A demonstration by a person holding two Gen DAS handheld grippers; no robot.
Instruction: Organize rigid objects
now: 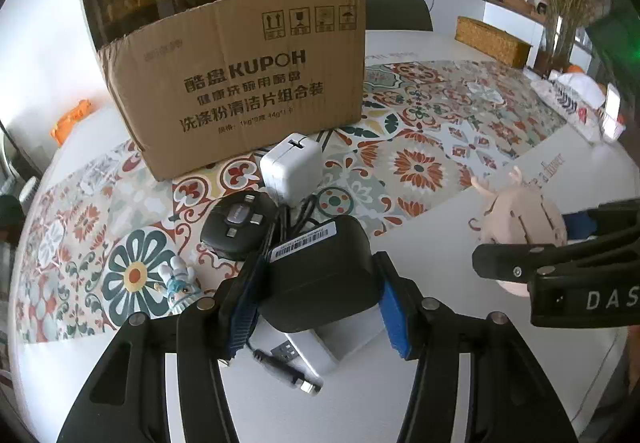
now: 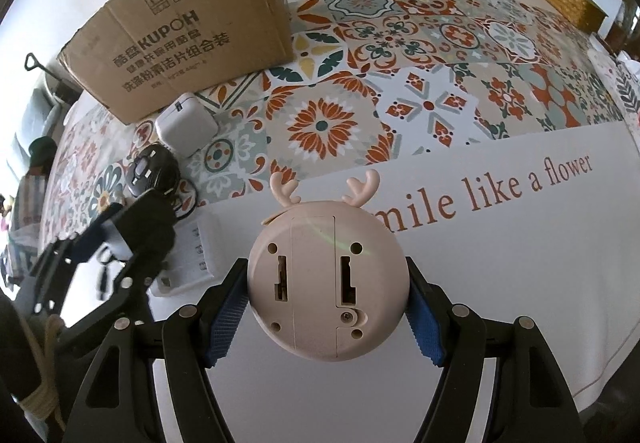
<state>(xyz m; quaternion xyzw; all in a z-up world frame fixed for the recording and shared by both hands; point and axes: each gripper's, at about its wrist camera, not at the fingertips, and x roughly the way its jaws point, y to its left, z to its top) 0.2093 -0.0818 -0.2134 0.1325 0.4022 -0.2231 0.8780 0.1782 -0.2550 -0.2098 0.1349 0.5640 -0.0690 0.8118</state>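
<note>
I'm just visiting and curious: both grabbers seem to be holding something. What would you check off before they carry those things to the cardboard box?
1. Left gripper gripping the black adapter: ok, both blue pads press its sides.
2. Right gripper gripping the pink deer toy: ok, pads touch both sides.
3. Adapter's cable free to follow: cannot tell, it trails under the adapter near the white box.
4. Cardboard box open on top: cannot tell, only its printed side shows.
5. Way to the box: not ok for the left, the white charger and black round case lie in between.
</note>
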